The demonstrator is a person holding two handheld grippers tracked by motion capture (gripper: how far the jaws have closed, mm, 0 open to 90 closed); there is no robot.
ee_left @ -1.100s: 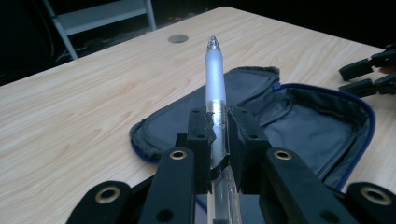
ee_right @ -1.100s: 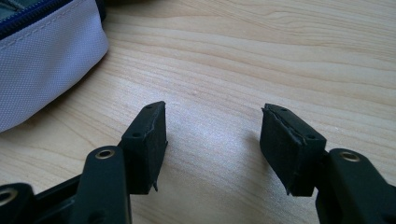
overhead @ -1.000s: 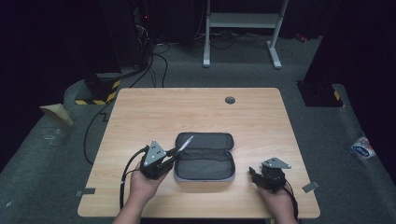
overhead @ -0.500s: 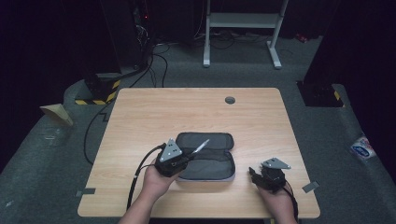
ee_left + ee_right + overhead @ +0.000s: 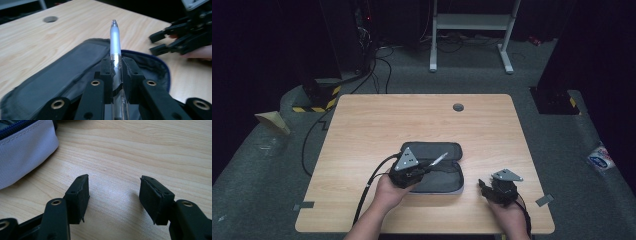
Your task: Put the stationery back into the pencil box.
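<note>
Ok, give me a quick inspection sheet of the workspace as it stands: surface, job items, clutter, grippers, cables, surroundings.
Surface: wooden table, with a round grommet hole near the far edge.
Job's things: open dark pencil case lying near the front edge; silver pen held over it.
Clutter: nothing seen on the table.
Grippers: left gripper shut on the pen, above the case; right gripper open, empty, low over bare wood beside the case.
Cables: left gripper's black cable trails back over the front edge.
Surroundings: grey carpet, floor cables, white metal stand behind, tape bits on the floor.
</note>
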